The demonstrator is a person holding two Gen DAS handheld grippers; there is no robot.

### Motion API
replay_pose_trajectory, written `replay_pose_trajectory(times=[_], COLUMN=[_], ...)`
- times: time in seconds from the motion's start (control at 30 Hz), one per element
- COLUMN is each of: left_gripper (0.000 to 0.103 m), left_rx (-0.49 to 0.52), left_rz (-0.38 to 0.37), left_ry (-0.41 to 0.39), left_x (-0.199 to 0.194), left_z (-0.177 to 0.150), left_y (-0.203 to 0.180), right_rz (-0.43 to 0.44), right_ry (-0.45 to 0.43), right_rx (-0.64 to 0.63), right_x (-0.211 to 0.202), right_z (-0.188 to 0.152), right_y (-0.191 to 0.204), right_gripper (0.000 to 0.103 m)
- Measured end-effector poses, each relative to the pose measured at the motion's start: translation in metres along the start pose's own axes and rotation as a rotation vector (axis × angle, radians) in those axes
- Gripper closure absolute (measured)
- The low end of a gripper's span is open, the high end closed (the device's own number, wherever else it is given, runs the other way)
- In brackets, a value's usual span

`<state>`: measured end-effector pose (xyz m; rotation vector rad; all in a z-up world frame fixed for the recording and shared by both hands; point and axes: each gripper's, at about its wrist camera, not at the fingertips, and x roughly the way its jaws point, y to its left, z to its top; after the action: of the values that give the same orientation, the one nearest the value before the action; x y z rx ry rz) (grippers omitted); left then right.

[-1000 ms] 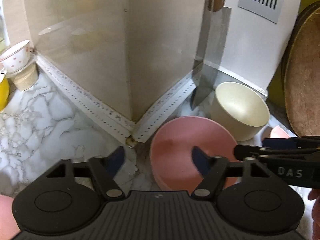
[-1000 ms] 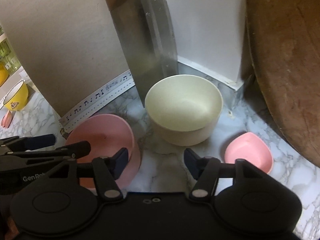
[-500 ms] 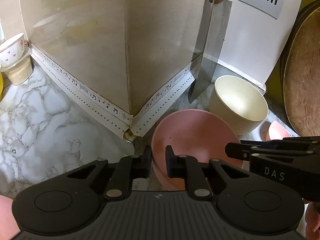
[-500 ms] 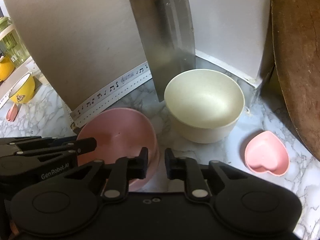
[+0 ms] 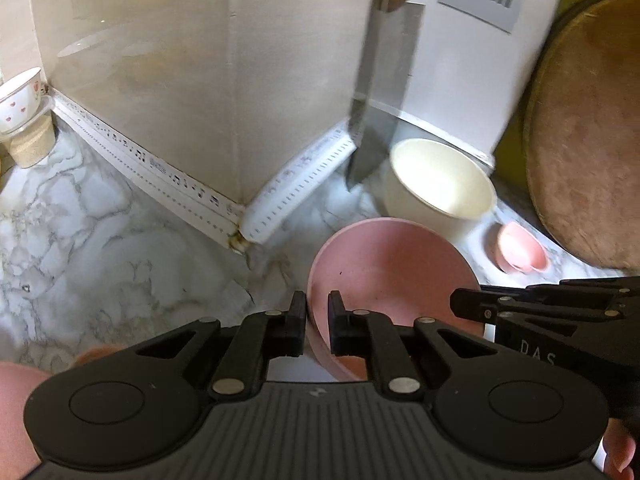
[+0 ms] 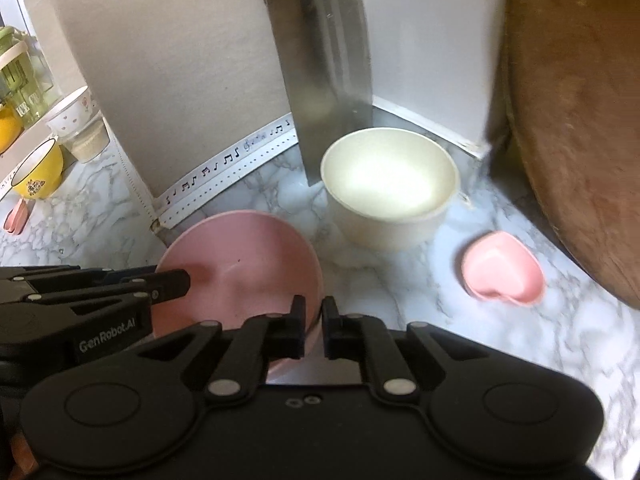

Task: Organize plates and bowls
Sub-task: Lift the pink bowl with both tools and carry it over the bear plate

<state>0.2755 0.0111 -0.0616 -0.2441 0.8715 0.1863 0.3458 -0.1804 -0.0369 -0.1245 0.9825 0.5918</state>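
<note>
Left claw [image 5: 317, 322] and right claw [image 6: 314, 326] both pinching opposite rims of round pink plastic bowl [image 6: 240, 268], sitting on marble table [image 6: 500, 344] just in front of cream round bowl [image 6: 390, 184]. Stacking judged not yet done; small pink heart-shaped dish [image 6: 502, 268] lying apart, right of cream bowl.

right hand-held gripper [image 6: 314, 326] clamping pink bowl [image 6: 240, 268] rim

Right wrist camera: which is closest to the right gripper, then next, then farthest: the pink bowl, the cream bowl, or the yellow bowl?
1. Pink bowl: its rim sits between the right gripper jaws.
2. Cream bowl: straight ahead, by the back wall.
3. Yellow bowl: far off at the left edge.
</note>
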Motion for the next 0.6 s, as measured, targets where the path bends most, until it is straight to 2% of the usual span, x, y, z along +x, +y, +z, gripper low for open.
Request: replay_pose_trajectory(times=[0.6], left_gripper=[0.093], left_rx=[0.118], left_rz=[-0.166], left_ry=[0.037], left_x=[-0.060], left_z=[-0.048], left_y=[-0.030], right_rz=[-0.116], right_ry=[-0.010], right_rx=[0.145], right_x=[-0.082], right_z=[-0.072], right_y=[0.000], right_gripper=[0.094])
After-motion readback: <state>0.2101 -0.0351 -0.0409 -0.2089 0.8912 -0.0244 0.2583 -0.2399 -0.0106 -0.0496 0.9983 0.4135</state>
